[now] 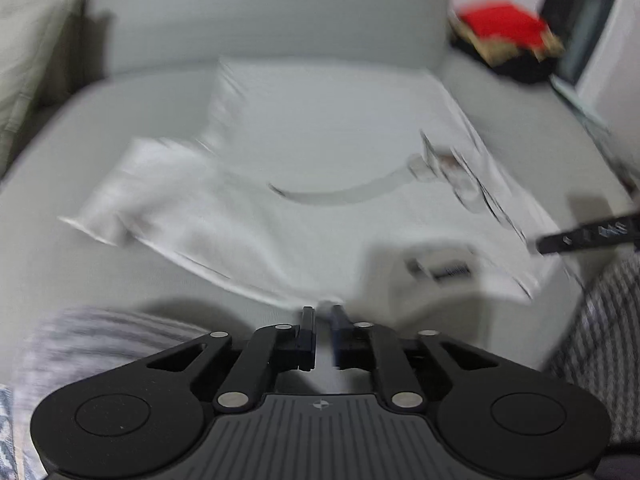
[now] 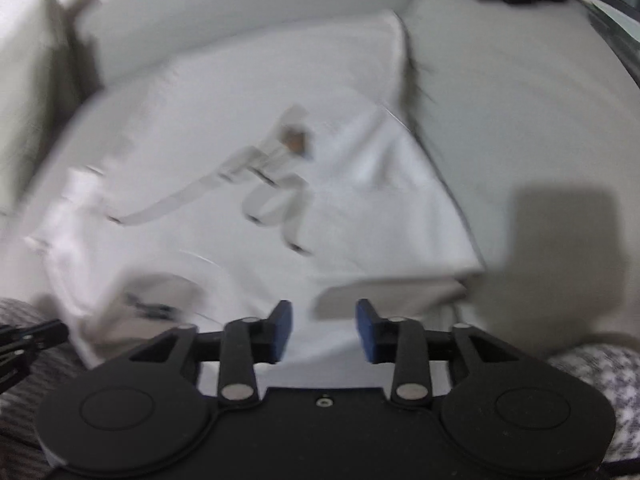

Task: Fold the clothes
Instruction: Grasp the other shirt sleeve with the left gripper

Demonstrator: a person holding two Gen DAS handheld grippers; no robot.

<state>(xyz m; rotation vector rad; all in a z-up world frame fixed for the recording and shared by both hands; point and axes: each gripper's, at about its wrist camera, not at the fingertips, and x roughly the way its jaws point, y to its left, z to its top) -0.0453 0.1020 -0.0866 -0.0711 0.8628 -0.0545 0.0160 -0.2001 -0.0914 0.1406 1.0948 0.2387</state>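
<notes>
This looks like a room in a home, a bedroom or a living room. A big soft grey bed or sofa [image 1: 60,152] fills most of both views, with a padded back [image 1: 260,20] behind it. A pale cushion [image 1: 24,60] leans at one end. A white shirt [image 1: 320,152] lies spread flat on the soft top. In the far corner sits a heap of things, red [image 1: 504,24] on top and black underneath (too blurry to tell what they are). A plain white wall [image 1: 616,48] stands behind that heap.
</notes>
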